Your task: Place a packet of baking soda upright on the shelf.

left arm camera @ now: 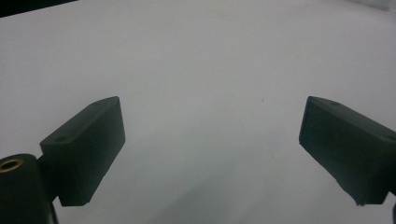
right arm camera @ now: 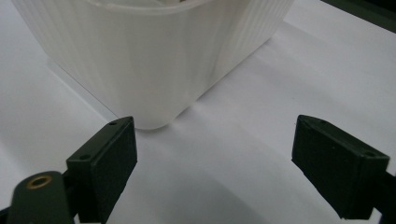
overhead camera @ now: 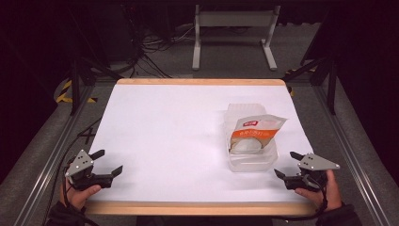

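Right tool (overhead camera: pixel 288 165): held in the person's right hand (overhead camera: pixel 324 188) at the near right corner of the worktop (overhead camera: pixel 164 122); jaws spread wide, nothing between them. It sits just beside the near right corner of the container and points toward it, not touching. In the right gripper view the right tool (right arm camera: pixel 212 154) faces the rounded, ribbed corner of the container (right arm camera: pixel 154 56), with bare white surface between the jaws.

Left tool (overhead camera: pixel 107 162): held in the person's left hand (overhead camera: pixel 80 193) at the near left corner of the worktop; jaws spread wide, holding nothing. In the left gripper view the left tool (left arm camera: pixel 212 135) has bare white surface ahead of it.

Container (overhead camera: pixel 251 160): clear, ribbed plastic tub, rectangular, standing upright on the right half of the worktop, nearer the near edge than the far edge. Long axis runs from the near edge toward the far edge.

Pouch (overhead camera: pixel 254 132): white and orange packet lying inside the container, leaning, its top end pointing toward the far right corner and rising past the container's rim. Printed face turned upward.

Worktop: white surface with a wooden rim.
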{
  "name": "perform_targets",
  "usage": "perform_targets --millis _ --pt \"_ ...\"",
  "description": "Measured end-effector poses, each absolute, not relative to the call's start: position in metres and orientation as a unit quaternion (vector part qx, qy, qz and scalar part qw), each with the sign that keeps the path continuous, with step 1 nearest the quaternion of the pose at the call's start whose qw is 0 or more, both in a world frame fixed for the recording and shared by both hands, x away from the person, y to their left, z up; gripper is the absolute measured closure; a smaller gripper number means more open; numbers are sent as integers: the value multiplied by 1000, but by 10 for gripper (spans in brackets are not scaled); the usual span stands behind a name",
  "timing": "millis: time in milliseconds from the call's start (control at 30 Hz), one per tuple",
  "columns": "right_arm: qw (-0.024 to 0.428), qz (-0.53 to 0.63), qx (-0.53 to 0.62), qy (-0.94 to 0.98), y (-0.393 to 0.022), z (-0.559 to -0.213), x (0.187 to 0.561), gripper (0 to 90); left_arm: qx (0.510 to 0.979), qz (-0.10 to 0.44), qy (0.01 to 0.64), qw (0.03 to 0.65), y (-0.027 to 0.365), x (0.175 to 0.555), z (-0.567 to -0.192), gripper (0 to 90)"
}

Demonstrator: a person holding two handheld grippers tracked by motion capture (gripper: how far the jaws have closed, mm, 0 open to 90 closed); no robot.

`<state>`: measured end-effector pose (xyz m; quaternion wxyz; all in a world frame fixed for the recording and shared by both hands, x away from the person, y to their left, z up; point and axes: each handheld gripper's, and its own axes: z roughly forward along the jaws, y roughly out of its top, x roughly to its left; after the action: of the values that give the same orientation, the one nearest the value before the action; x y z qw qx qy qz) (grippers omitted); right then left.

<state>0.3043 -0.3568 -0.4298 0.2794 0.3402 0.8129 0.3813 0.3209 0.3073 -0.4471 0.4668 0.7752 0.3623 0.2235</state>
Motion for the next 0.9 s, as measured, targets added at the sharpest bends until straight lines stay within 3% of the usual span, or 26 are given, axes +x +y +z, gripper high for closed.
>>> perform_targets --millis 900 --pt "274 386 350 809 -361 -432 306 151 783 224 351 462 299 324 -445 79"
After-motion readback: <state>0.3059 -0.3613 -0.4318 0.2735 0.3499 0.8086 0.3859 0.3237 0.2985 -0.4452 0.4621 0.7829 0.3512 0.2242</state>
